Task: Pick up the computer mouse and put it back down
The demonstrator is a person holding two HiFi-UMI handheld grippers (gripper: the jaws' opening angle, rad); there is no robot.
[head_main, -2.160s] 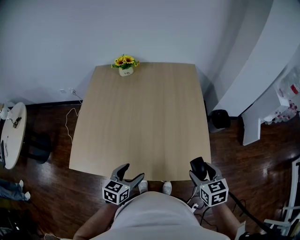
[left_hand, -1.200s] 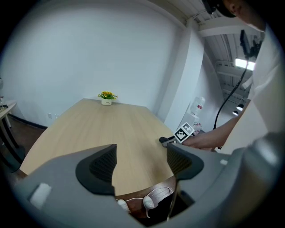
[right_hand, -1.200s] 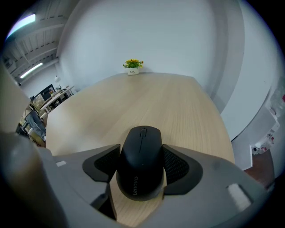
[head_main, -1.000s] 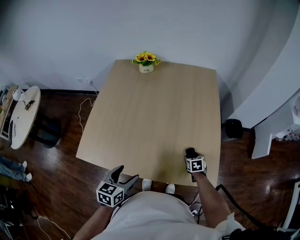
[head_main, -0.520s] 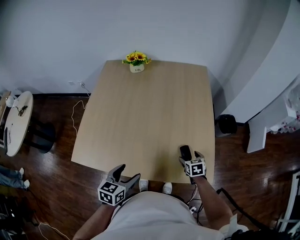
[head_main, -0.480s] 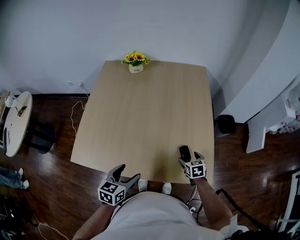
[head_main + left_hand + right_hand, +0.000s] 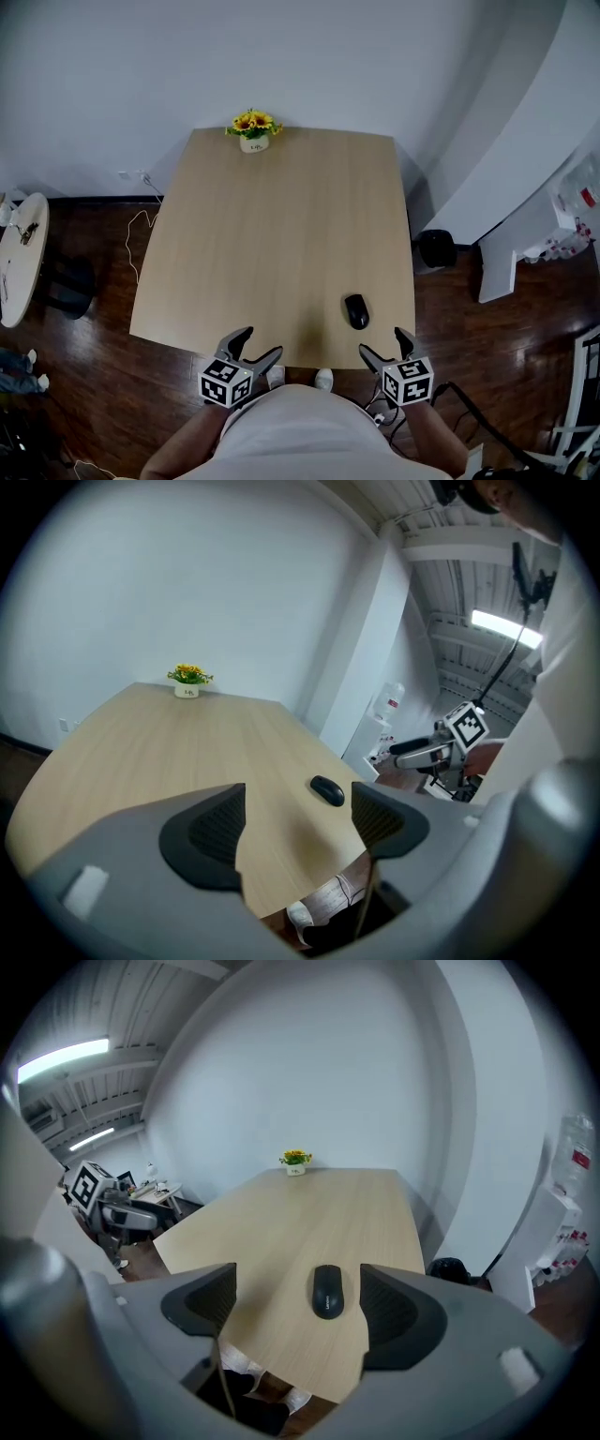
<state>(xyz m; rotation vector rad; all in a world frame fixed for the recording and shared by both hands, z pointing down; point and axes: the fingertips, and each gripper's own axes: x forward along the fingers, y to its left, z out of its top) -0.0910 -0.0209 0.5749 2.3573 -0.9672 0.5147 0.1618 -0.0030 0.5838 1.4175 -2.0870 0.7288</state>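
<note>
The black mouse [image 7: 356, 311] lies flat on the worktop [image 7: 272, 234], close to the near right corner and a little in from the right edge. Its long side runs roughly away from the person. Nothing touches it.

The right tool [image 7: 382, 342] hangs just off the near edge of the worktop, near the mouse but apart from it. Its jaws stand wide apart and hold nothing. In the right gripper view the mouse shows in the gap between the two dark pads, but it sits on the wood beyond their tips, clear of both.

The left tool [image 7: 262, 341] hangs at the same near edge, further left and well apart from the mouse. Its jaws are also spread and empty. In the left gripper view, only the pale wood and the worktop's edge show between them, with the mouse further off to the right.

The person stands between the two tools, and the toes of their shoes [image 7: 323, 379] show under the worktop's edge.

At the far edge of the worktop, left of centre, stands a small white pot of yellow flowers [image 7: 251, 131] against a plain white wall.

The floor [image 7: 84, 375] is dark wood. A black bin [image 7: 437, 248] stands on it just beside the worktop's right side. A round pale side table [image 7: 14, 267] stands well off to the left, and a thin cable [image 7: 141, 225] trails on the floor there.
</note>
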